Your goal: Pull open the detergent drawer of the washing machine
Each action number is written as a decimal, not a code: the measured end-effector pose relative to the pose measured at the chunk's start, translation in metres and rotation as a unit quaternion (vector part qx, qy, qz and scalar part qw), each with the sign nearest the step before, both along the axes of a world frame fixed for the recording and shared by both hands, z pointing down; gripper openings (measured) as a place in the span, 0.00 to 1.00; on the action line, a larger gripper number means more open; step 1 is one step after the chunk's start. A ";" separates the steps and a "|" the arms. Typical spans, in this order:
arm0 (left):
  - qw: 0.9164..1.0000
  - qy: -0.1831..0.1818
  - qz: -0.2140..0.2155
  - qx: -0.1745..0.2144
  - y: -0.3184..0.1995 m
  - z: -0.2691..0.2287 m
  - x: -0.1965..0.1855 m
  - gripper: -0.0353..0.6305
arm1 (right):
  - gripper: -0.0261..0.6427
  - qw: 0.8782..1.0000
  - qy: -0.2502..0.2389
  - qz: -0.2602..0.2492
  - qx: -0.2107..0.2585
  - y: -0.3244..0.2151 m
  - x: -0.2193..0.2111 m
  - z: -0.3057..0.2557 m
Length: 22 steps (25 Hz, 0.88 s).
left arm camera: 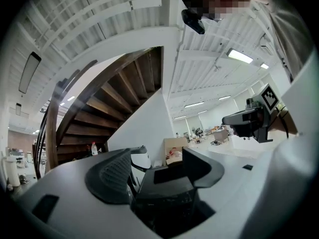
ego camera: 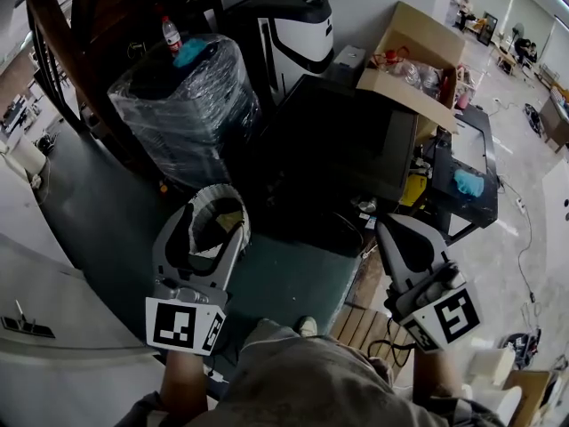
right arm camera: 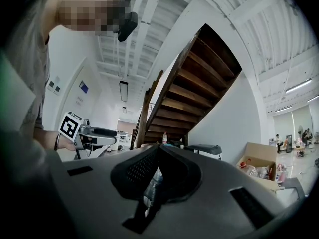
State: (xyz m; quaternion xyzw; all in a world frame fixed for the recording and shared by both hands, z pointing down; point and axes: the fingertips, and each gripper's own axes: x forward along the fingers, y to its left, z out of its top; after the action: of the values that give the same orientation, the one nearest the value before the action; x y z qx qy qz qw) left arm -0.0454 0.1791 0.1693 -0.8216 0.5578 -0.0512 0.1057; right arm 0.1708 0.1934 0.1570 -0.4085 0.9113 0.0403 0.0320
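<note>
A white appliance (ego camera: pixel 53 314) fills the lower left corner of the head view; I cannot make out a detergent drawer on it or in either gripper view. My left gripper (ego camera: pixel 212 222) is held in front of the person's body, to the right of that appliance, and points out over a lined bin. Its jaws stand apart with nothing between them (left arm camera: pixel 159 168). My right gripper (ego camera: pixel 391 229) is held at the right with its jaws pressed together and empty (right arm camera: pixel 158 158). Both grippers point level into the room, at a stair and stored items.
A white-lined bin (ego camera: pixel 233 205) stands just beyond the left gripper. Behind it are a plastic-wrapped black bundle (ego camera: pixel 187 105) with a bottle (ego camera: pixel 172 34) on top, a black box (ego camera: pixel 347 140), an open cardboard box (ego camera: pixel 418 56) and a wooden staircase (ego camera: pixel 98 25). Wooden slats (ego camera: pixel 360 323) lie by the person's feet.
</note>
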 end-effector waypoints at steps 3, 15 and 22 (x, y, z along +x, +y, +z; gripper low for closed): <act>1.000 0.002 -0.007 0.005 -0.003 -0.001 0.000 0.61 | 0.08 1.000 0.004 -0.001 -0.009 -0.005 0.003 0.009; 1.000 0.014 -0.016 -0.002 -0.041 0.009 -0.015 0.63 | 0.08 0.999 0.013 0.002 -0.033 -0.046 -0.004 0.028; 0.998 0.049 -0.010 -0.029 -0.089 0.029 -0.032 0.64 | 0.08 0.999 0.024 -0.005 -0.040 -0.090 -0.023 0.037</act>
State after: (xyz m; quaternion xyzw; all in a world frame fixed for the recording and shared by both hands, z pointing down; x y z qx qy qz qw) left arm -0.0777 0.0897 0.1984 -0.8200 0.5692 -0.0277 0.0535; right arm 0.1477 0.1035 0.1941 -0.4036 0.9148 0.0131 -0.0057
